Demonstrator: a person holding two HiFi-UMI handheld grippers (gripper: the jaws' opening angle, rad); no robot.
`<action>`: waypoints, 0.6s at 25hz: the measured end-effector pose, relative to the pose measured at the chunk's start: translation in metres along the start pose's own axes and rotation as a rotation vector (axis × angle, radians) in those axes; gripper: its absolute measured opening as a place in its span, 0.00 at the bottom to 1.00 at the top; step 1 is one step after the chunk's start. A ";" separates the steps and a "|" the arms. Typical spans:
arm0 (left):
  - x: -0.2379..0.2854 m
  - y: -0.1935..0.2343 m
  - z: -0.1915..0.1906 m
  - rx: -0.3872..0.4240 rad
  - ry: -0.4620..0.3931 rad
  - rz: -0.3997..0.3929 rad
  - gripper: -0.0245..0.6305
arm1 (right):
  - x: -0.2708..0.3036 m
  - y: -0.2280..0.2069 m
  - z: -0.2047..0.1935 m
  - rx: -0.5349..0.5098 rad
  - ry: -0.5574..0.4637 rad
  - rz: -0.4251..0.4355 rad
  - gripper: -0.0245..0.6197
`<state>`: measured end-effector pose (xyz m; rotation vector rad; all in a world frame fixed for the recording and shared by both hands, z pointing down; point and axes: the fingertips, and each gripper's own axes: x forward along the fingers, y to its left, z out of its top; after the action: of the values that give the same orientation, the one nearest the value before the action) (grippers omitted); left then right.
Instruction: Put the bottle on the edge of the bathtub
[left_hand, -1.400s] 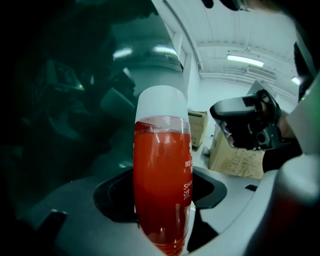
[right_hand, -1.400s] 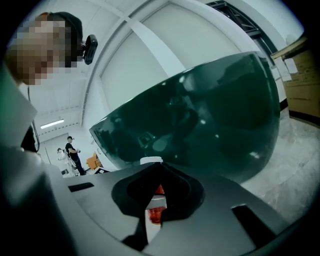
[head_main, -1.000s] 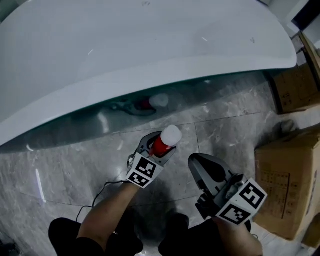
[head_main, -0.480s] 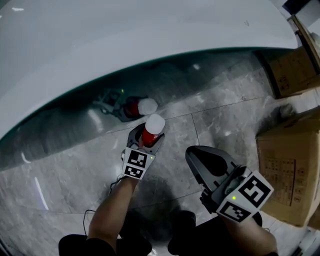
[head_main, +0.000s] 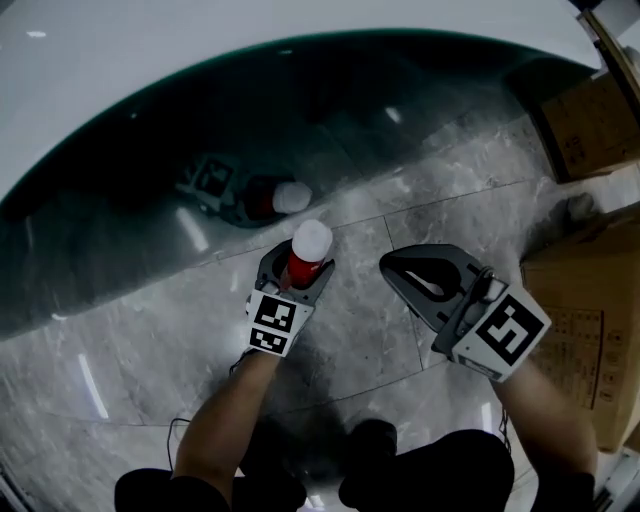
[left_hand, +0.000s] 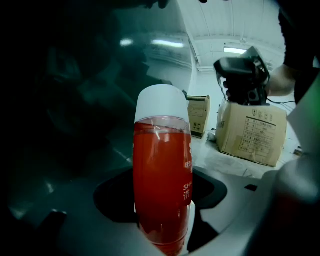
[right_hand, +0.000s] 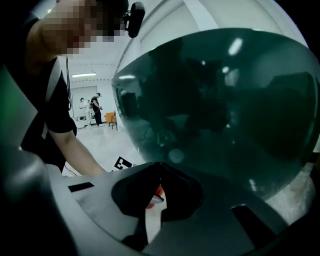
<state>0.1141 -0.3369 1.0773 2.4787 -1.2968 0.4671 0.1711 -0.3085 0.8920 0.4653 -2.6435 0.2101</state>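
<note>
A red bottle (head_main: 303, 265) with a white cap stands upright in my left gripper (head_main: 297, 270), whose jaws are shut on its lower body. It hangs over the grey marble floor, in front of the bathtub's dark glossy side (head_main: 140, 230), which mirrors it. The tub's white rim (head_main: 150, 60) runs across the top of the head view. In the left gripper view the bottle (left_hand: 162, 175) fills the middle between the jaws of that gripper (left_hand: 162, 202). My right gripper (head_main: 392, 266) hangs to the right of the bottle, jaws together, holding nothing; in its own view the right gripper (right_hand: 159, 167) points at the tub's side.
Cardboard boxes stand on the floor to the right, one at the back (head_main: 590, 140) and a larger one nearer (head_main: 590, 320). In the left gripper view a box (left_hand: 252, 132) and a smaller box (left_hand: 198, 116) stand beyond the bottle. People stand far off in the room.
The right gripper has risen and come level with the left one. The left gripper still holds the bottle. The tub's rim has slid toward the top of the view.
</note>
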 end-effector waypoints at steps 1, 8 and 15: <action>0.001 -0.002 0.000 0.002 0.000 -0.005 0.48 | 0.002 -0.003 -0.017 0.022 0.015 0.004 0.08; 0.016 -0.007 0.011 0.037 -0.004 -0.026 0.48 | 0.022 -0.019 -0.082 0.245 -0.015 -0.092 0.08; 0.027 -0.025 0.007 0.042 -0.080 -0.042 0.48 | 0.039 -0.015 -0.132 0.308 0.059 -0.167 0.08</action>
<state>0.1510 -0.3459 1.0792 2.5780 -1.2741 0.3929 0.1962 -0.3044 1.0281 0.7634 -2.5068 0.5732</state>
